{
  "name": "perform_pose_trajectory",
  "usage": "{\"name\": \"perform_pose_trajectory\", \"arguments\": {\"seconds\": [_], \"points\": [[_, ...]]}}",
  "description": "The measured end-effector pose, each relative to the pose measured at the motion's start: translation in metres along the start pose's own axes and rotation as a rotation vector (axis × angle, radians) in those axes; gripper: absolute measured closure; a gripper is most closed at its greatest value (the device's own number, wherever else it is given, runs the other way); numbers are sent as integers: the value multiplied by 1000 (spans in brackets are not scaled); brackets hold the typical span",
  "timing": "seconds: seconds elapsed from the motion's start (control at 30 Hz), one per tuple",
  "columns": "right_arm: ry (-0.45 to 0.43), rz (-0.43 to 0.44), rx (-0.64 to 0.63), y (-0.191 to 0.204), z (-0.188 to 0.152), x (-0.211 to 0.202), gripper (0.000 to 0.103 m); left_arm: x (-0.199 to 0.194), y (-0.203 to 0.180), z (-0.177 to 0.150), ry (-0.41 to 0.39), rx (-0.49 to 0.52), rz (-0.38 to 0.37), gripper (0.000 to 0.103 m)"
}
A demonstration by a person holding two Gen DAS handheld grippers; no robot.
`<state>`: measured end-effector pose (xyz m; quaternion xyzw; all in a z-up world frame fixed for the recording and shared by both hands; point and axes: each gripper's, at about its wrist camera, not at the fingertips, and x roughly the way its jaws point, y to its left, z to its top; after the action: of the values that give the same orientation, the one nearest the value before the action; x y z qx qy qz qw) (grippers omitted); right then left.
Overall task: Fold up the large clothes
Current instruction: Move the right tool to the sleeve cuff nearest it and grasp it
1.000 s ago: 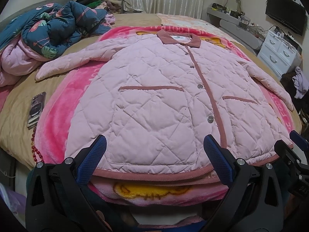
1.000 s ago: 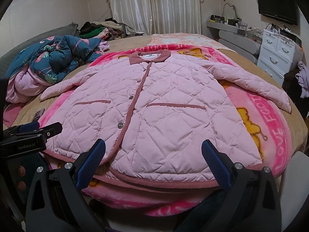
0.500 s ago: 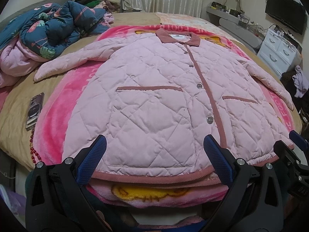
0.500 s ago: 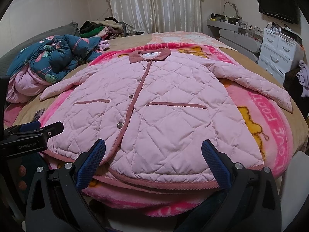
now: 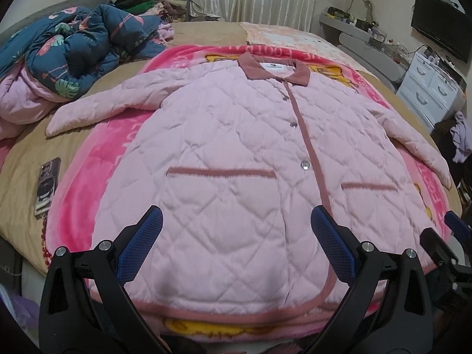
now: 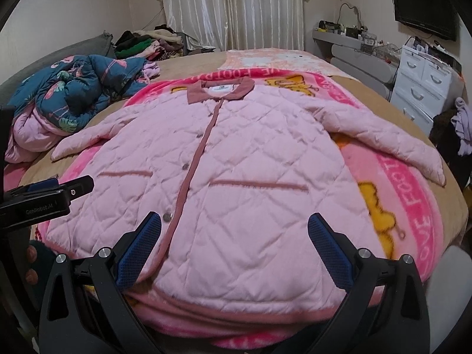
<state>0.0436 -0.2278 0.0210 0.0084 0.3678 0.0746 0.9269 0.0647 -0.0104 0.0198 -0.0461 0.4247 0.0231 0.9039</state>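
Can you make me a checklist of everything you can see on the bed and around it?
Surface: bed with a tan cover; a pink blanket spread on it.
Job's things: pink jacket flat on the blanket, buttoned, sleeves out, not folded.
Clutter: blue quilt bunched at the left; phone and red beads by the left edge; clothes pile at the far end.
Grippers: left gripper open over the hem; right gripper open over the hem; neither holds anything.
Cables: wires on the wall above the shelf.
Surroundings: curtains, TV, white drawers.
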Motion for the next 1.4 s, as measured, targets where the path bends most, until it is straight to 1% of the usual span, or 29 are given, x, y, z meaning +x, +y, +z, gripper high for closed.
{"name": "perform_pose_trajectory", "arguments": {"seconds": [0.17, 0.37, 0.63, 0.67, 0.77, 0.83, 0.9, 1.03, 1.17, 1.27, 1.33, 1.4], "points": [[-8, -10, 2, -11, 24, 10, 4, 11, -8, 21, 2, -4, -2, 9], [-15, -32, 34, -27, 47, 20, 4, 25, -20, 44, 8, 5, 3, 9], [-19, -90, 92, -66, 71, 41, 4, 54, -40, 72, 37, 34, -12, 9], [-17, -96, 100, -71, 72, 43, 4, 61, -44, 75, 53, 38, -20, 9], [-12, -143, 149, -96, 78, 55, 4, 74, -54, 84, 61, 47, -38, 9], [-9, -156, 180, -112, 81, 60, 4, 80, -63, 89, 60, 61, -50, 9], [-6, -185, 213, -129, 83, 66, 4, 86, -74, 96, 62, 85, -82, 9], [-3, -237, 268, -165, 85, 77, 4, 101, -93, 107, 81, 115, -98, 9], [0, -288, 334, -204, 84, 89, 4, 117, -111, 115, 98, 137, -105, 9], [5, -303, 397, -234, 82, 96, 4, 129, -123, 120, 119, 146, -146, 9], [12, -331, 438, -255, 80, 102, 4, 137, -130, 122, 134, 152, -173, 9], [15, -351, 469, -271, 78, 106, 4, 147, -139, 125, 143, 164, -173, 9]]}}
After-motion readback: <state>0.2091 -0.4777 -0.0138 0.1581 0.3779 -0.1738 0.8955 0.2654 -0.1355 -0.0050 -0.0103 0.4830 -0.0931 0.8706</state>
